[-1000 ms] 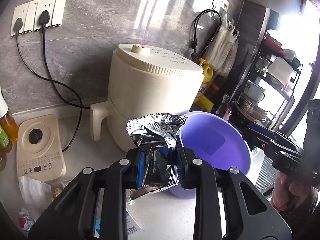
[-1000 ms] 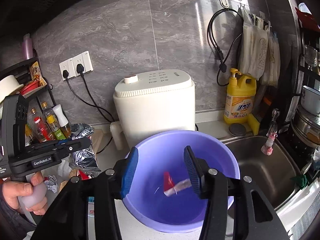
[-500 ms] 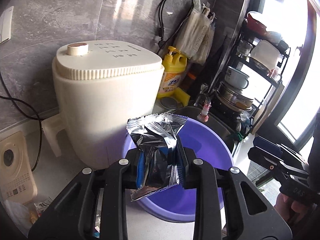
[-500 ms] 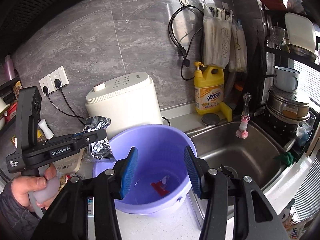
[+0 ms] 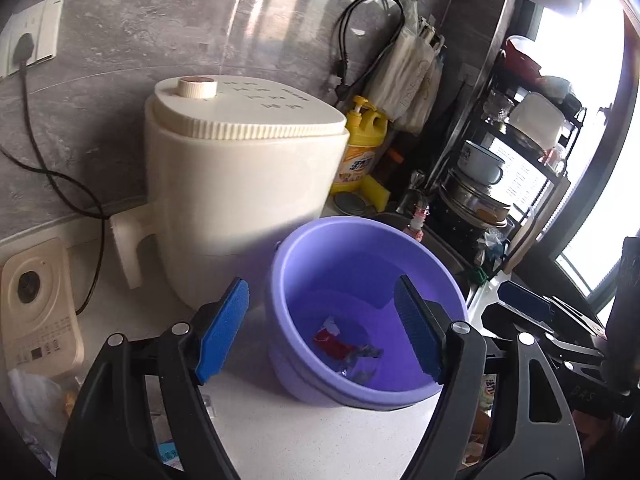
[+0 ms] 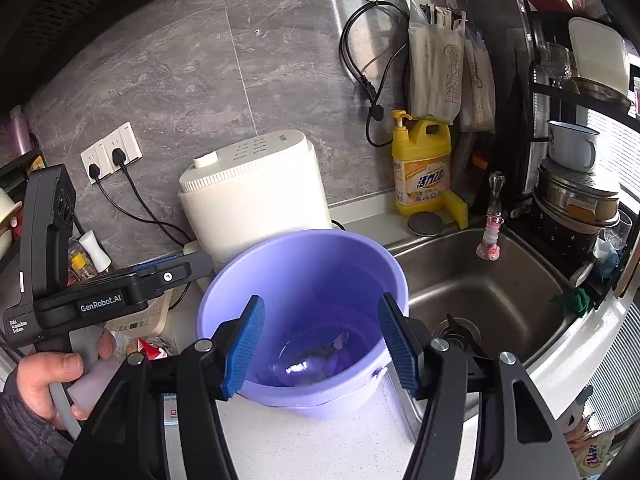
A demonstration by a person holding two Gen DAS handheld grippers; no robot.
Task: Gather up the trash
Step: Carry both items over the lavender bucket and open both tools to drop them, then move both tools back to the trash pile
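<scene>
Beside the purple bucket (image 5: 280, 280), crumpled wrappers (image 5: 36, 392) (light, crushable) are best pinched mid-fold; left gripper (image 5: 320, 336) and right gripper (image 6: 320, 344) are both spread, empty.

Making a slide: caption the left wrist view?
Open left gripper above round purple plastic bucket holding crumpled wrappers.

Daylight enters from the window (image 5: 592, 184) at the far right, which is overexposed to white in the left wrist view. Glare streaks cross the grey wall tiles (image 5: 256, 12) and a softer sheen marks the tiles (image 6: 280, 52) in the right wrist view. Fisheye distortion bends straight lines toward dark vignetted corners. The left wrist view is slightly soft; the purple bucket (image 6: 304, 252) interior is shaded and its contents blurred.
</scene>
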